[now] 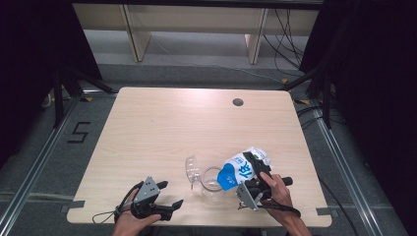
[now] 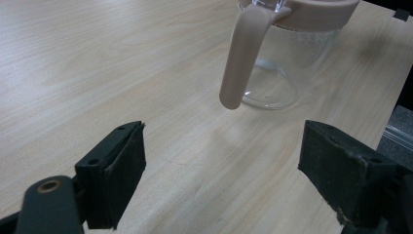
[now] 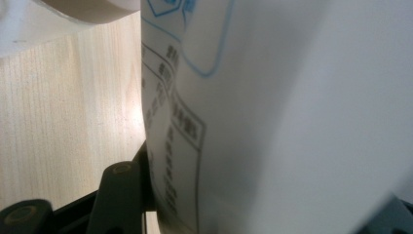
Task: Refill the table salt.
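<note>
A white and blue carton [image 1: 242, 169] with large printed characters on its side is tipped well over, its blue end pointing down toward the mouth of a clear glass pitcher [image 1: 210, 181]. In the right gripper view the carton's white face [image 3: 292, 122] sits very close, with blue outlines and a black-framed panel of small print running along it. The pitcher stands upright on the counter [image 1: 187, 123] near its front edge, just left of the carton. It has a pale pinkish collar and a matching curved handle [image 2: 242, 58], and its transparent lid [image 1: 192, 168] hangs open to the left. Its glass body [image 2: 272, 83] looks empty.
</note>
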